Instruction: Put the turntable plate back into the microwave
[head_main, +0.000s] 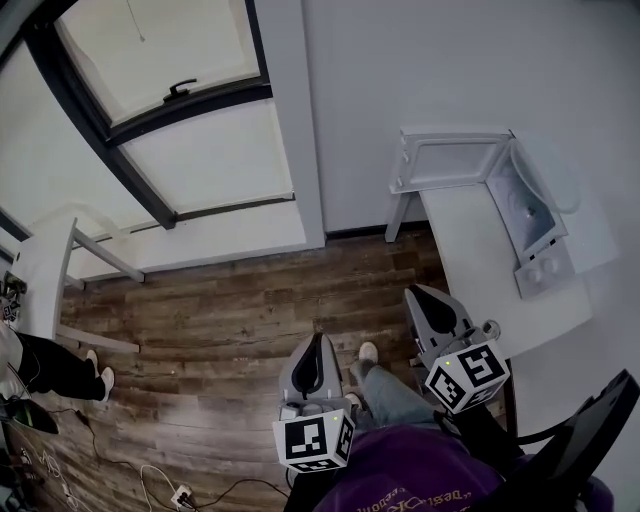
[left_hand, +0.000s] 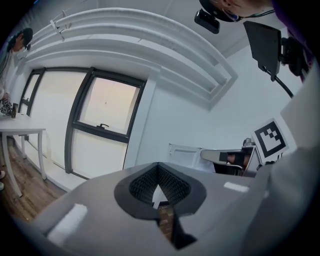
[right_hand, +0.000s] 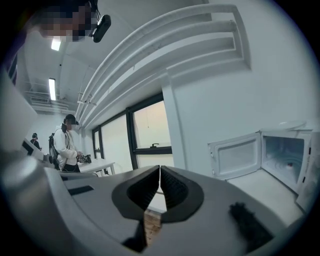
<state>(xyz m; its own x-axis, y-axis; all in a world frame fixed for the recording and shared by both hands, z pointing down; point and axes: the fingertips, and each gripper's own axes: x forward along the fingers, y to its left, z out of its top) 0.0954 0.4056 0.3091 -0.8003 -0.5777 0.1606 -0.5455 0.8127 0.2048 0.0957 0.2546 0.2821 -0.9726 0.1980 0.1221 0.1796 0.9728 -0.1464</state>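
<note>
Two shut grippers, nothing in either, and we're standing out on open wooden floor (head_main: 220, 320) with the white wall (head_main: 450, 60) ahead. The white table (head_main: 480, 270) runs along the right, its near corner just beside the right gripper (head_main: 415, 293). At the table's far end sits the microwave (head_main: 548, 262), its door (head_main: 447, 162) swung wide to the left and the cavity bare apart from a small hub in the middle.

And the turntable plate (right_hand: 292, 124)? We judge it's the pale flat disc lying on top of the microwave, though it's too faint to be sure.

So the target lies far and to the right of both claws. The right gripper is clearly the nearer one. The left gripper (head_main: 317, 340) hangs over the floor to its left, well apart from the table. The disc is round and lies flat, so there's no long axis to line up, only a rim to catch.

In their own views, both grippers have their jaws pressed together, tips meeting, with only floor showing below. They'll need to open before any pick.

Room looks generous: clear floor ahead, bare tabletop before the cavity. The open door's edge and the table's near corner are what we'd watch.
</note>
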